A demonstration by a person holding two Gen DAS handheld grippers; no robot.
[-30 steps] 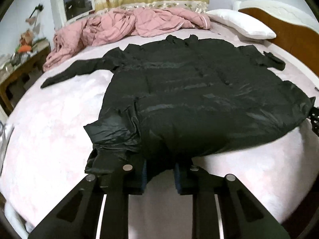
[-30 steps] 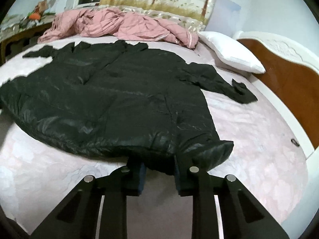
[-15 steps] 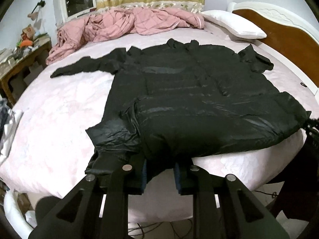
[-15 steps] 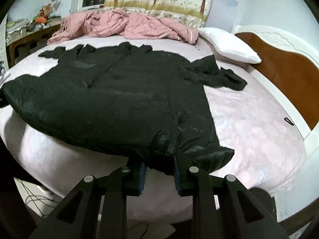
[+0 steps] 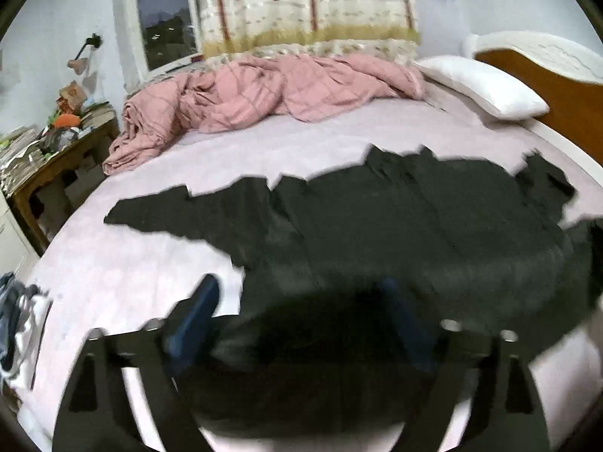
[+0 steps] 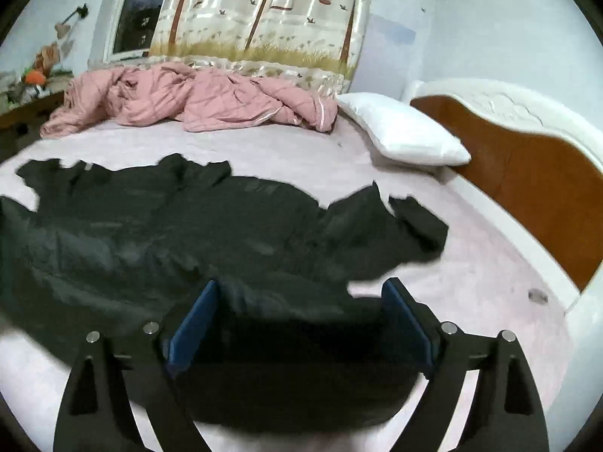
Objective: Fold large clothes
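a soft, slippery-looking black puffer coat (image 5: 414,226) sprawls mid-frame across the pale pink bed (image 5: 132,263); left gripper (image 5: 301,324) and right gripper (image 6: 299,316) gape wide, holding nothing, hem between fingers—best pinched there.

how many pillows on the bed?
1 visible: the white pillow lies at the headboard end, right of the pink quilt. Others may be hidden under that quilt.
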